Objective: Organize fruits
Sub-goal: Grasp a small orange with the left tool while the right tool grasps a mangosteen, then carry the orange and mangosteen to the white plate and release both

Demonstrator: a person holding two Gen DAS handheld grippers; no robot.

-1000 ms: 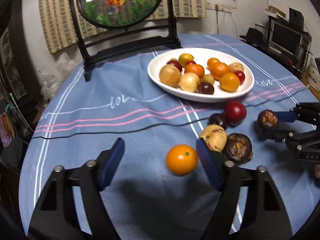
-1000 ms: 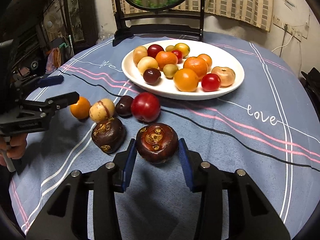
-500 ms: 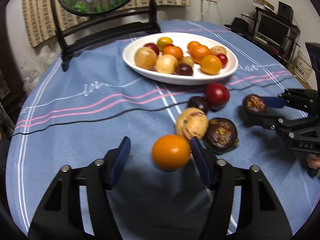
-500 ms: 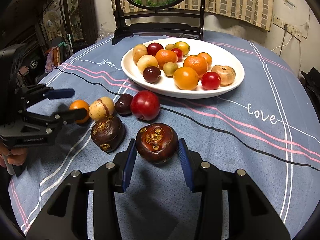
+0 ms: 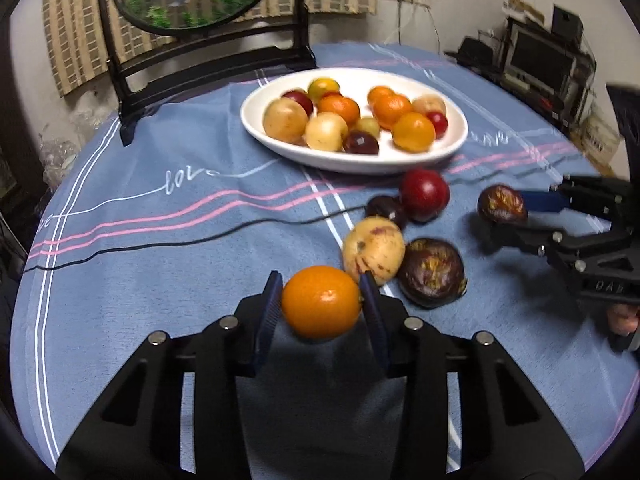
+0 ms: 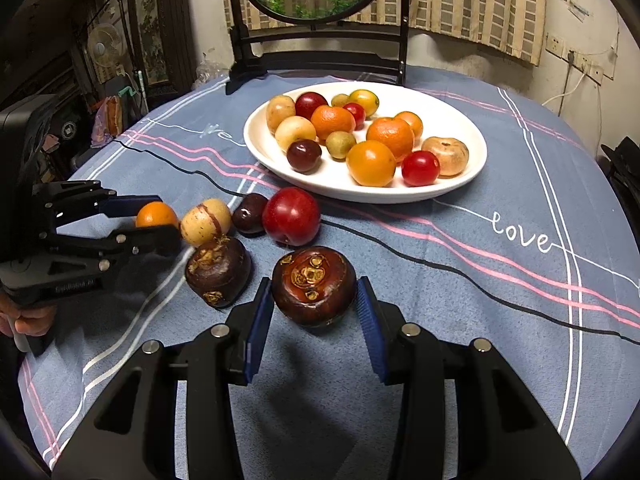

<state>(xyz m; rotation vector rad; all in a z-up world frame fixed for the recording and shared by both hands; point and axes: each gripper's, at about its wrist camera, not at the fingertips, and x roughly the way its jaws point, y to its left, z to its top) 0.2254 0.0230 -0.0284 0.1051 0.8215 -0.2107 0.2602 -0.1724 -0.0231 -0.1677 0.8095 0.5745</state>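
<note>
Closing my left gripper (image 5: 322, 304) on the orange (image 5: 320, 302), I see both blue pads touching its sides, so the fruit is pinched between the jaws, just off the blue tablecloth (image 5: 160, 240). It is nearly round; its slightly longer axis runs across, from one pad to the other, and a small stem dimple faces my camera, a little toward the right pad.

Just ahead of the left gripper's right finger lies the pale speckled fruit (image 5: 374, 250), and touching it on the right is a dark brown, scabby one (image 5: 432, 272). Farther ahead sit a small dark plum (image 5: 384, 208) and a red plum (image 5: 424, 195), touching each other. Beyond them stands the white oval plate (image 5: 360, 162), its long axis running left to right across my view, loaded with mixed fruit.

My right gripper (image 6: 316, 312) is clamped on the second dark brown fruit (image 6: 314, 286), pads pressed against both flanks. This fruit is squat, its wide axis spanning pad to pad, and its flat, ringed, yellow-scarred top tilts up and slightly left toward the camera. Seen from the left wrist, it sits off to the right, well apart from the orange.

A hand (image 6: 28, 318) shows at the left gripper's grip
</note>
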